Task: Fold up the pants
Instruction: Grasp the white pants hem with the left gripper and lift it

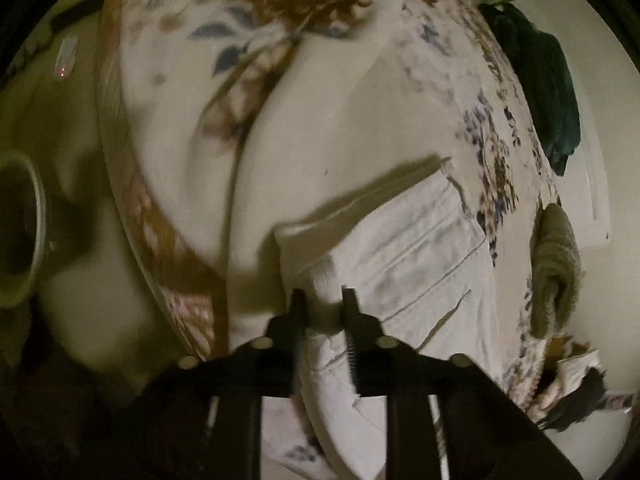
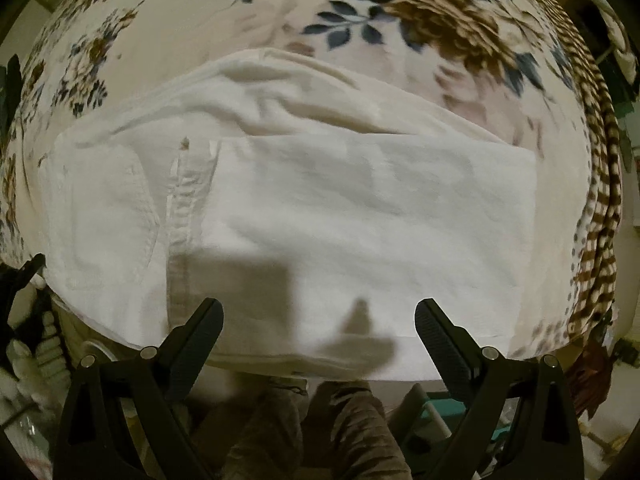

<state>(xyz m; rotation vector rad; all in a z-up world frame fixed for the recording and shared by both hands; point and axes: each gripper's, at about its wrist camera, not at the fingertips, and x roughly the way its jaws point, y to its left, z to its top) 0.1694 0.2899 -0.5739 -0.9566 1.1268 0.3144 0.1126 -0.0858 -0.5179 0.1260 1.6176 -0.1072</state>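
Left tool (image 1: 323,300) is seen nearest the lens, its black fingers pinched on a rolled edge of the white pants (image 1: 404,264); cloth is bunched between the pads and trails back under the tool; tool is angled down onto the bed. Right tool (image 2: 319,320) is held spread wide, nothing between its fingers, hovering just off the near edge of the pants (image 2: 360,216) with its shadow cast on the fabric.

Pants are laid across the floral bedspread (image 2: 192,12), folded into a broad flat band; fly seam and a pocket are shown left of centre in the right view only. Left view alone shows a dark green garment (image 1: 548,92) and an olive towel (image 1: 554,268) at the bed's far side, plus a round rimmed object (image 1: 24,228) off the other side, too blurred to identify.

Bedspread is left bare beyond the pants' far edge; the near edge lies at the mattress edge, a checked blanket (image 2: 600,208) draped to the right.
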